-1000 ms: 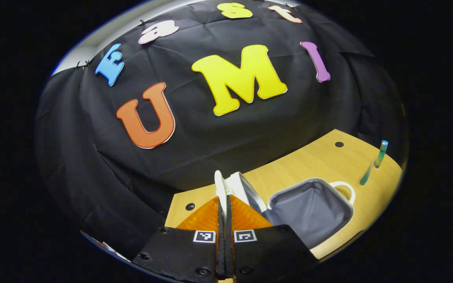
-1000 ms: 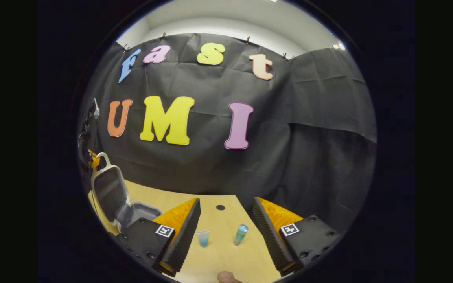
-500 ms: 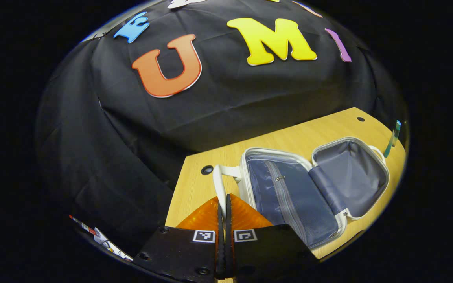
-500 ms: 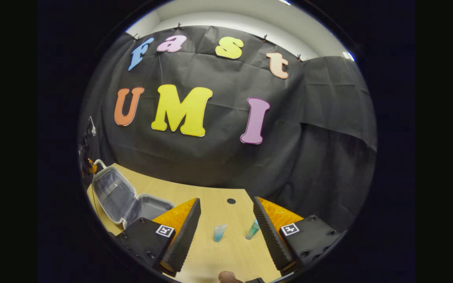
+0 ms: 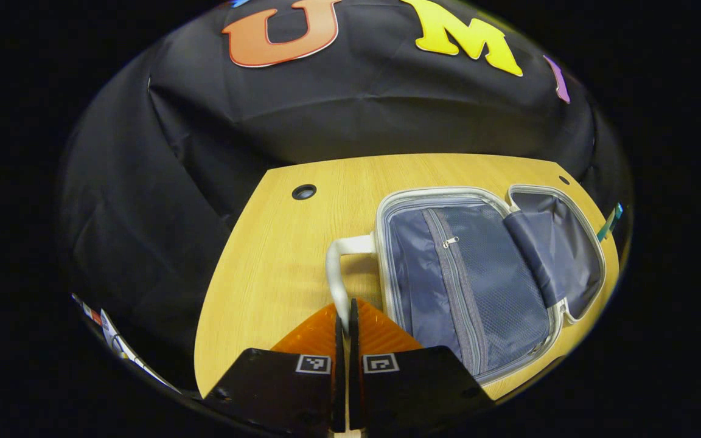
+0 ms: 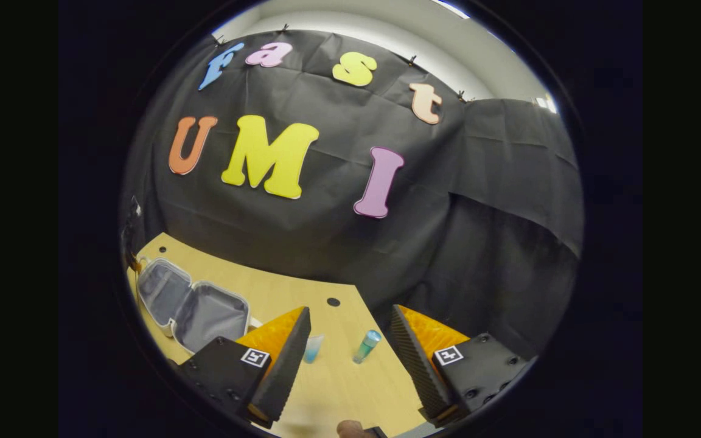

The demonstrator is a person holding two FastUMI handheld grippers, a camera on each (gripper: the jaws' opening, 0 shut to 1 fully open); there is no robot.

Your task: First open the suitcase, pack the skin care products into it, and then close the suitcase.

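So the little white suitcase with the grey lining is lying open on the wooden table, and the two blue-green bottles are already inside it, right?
Not quite. The white suitcase does lie open on the wooden table, but the two blue-green bottles stand on the table beside it, as the right gripper view shows.

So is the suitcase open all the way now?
Open, both halves lying spread on the table: the suitcase shows its grey lining, nothing packed inside.

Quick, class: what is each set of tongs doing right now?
Left tongs: closed on the white suitcase handle.
Right tongs: open, holding nothing, above the wooden table.
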